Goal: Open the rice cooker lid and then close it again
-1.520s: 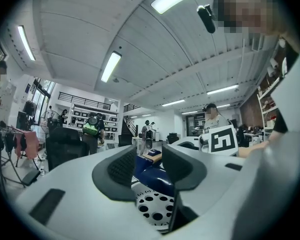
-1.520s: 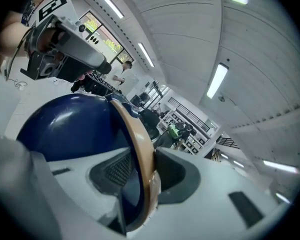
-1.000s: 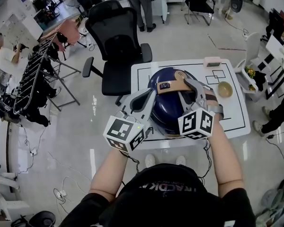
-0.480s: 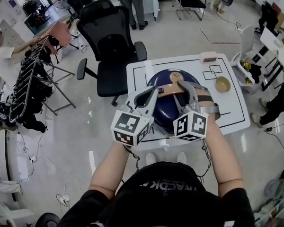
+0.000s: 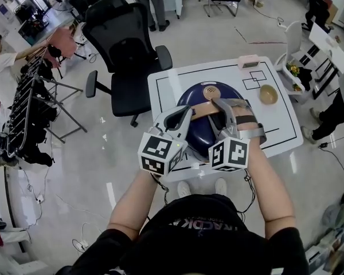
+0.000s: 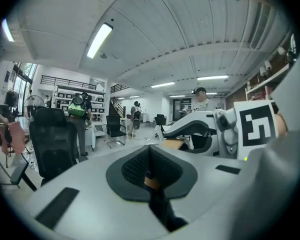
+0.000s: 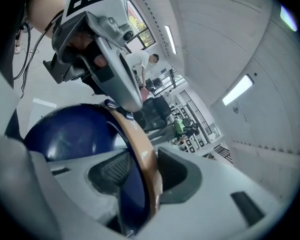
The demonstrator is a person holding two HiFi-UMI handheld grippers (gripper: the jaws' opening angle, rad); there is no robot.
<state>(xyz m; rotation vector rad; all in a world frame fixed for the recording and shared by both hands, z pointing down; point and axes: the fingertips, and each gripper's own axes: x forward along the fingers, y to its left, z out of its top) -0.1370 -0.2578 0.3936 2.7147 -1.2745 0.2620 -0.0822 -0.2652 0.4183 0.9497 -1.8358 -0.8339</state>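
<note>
Rice cooker [image 5: 199,132]: blue dome, near-centre of the white table [image 5: 281,125], just in front of us. The lid looks seated on the body, with no gap that we can make out. The tan handle [image 5: 202,111] arches across the top from left to right.

Left gripper [image 5: 187,113]: claw pressed together at the left end of the handle. Its own view shows a sliver of tan caught at the pad seam, so we read it as pinching a thin edge of that handle.

Right gripper [image 5: 228,109]: claw spread and just now opening. The handle and the lid's blue edge run between the pads, which do not press on it.

Step, as we judge it: the close is finishing, with one claw letting go over a lowered lid. We cannot confirm the latch is engaged.

Next move calls for a check that the lid is locked down, then freeing the left pinch and drawing both claws back without dragging the handle up.

Table: black outline markings, a small tan bowl [image 5: 268,94] far right, a pink box [image 5: 248,61] at the far edge.

Room: black office chair [image 5: 121,44] beyond the table's far left, a dark metal rack [image 5: 28,105] at left, glossy pale floor [image 5: 92,171], people standing farther off.
</note>
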